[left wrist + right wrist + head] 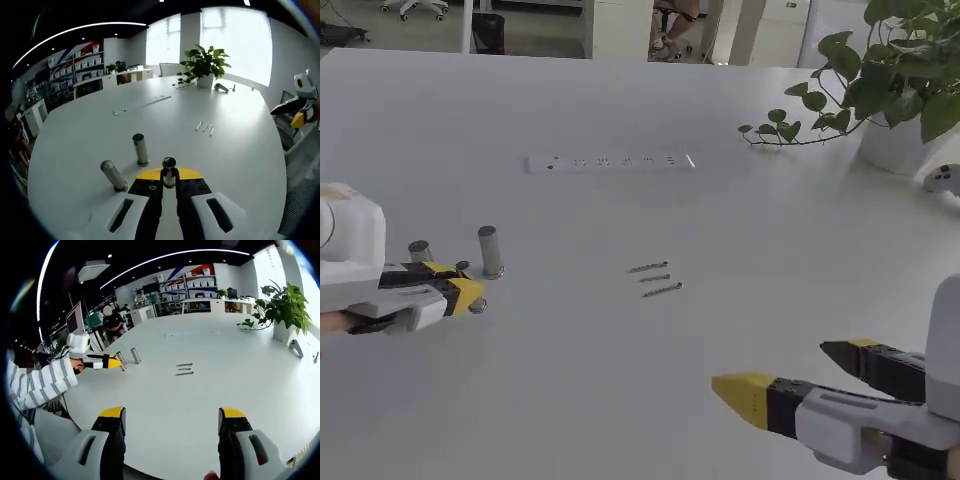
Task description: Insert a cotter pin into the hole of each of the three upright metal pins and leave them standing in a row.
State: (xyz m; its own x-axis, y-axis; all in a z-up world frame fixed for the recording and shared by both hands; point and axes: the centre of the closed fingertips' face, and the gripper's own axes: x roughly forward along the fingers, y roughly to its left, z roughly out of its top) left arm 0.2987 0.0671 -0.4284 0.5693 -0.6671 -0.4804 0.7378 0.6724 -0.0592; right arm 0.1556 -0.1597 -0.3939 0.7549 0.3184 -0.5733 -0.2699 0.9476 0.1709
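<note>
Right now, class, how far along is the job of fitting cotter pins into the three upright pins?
Done: nothing; all three cotter pins lie loose on the table. In hand: the left tongs are shut on one metal pin. The right tongs are open, holding nothing. Left: all three insertions.

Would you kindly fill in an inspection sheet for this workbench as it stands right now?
Surface: white table, plain top.
Job's things: three cotter pins lie side by side mid-table, none fitted yet; two metal pins stand free; a third pin sits between the left tongs.
Clutter: power strip, potted plant and white controller on the far side.
Grippers: left tongs shut on the third pin; right tongs open, holding nothing.
Cables: nothing seen.
Surroundings: shelves and office chairs beyond the table.
</note>
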